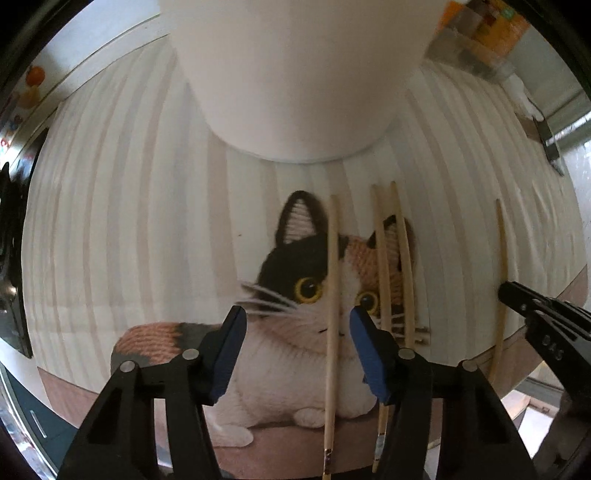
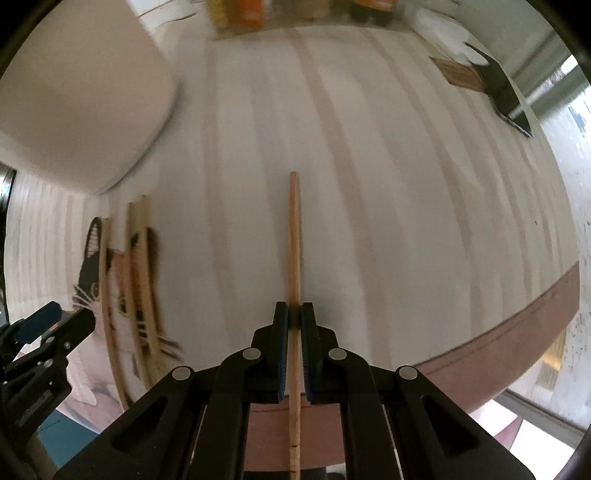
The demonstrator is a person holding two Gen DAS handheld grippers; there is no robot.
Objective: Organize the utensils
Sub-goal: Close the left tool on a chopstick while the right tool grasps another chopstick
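Several wooden chopsticks lie on a striped tablecloth with a cat picture. My left gripper [image 1: 297, 325] is open, its jaws on either side of one chopstick [image 1: 332, 295]. Two more chopsticks [image 1: 391, 266] lie just right of it. My right gripper [image 2: 294, 319] is shut on a single chopstick [image 2: 294, 240], which runs forward between its pads; this chopstick also shows in the left wrist view [image 1: 500, 258], with the right gripper [image 1: 517, 295] beside it. A large white container [image 1: 295, 74] stands just behind the chopsticks; it also shows in the right wrist view [image 2: 74, 92].
A dark knife [image 2: 506, 99] lies on a wooden board [image 2: 458, 74] at the far right. Bottles and jars [image 2: 258, 11] stand along the back edge. The table's brown front edge [image 2: 517, 325] curves past on the right.
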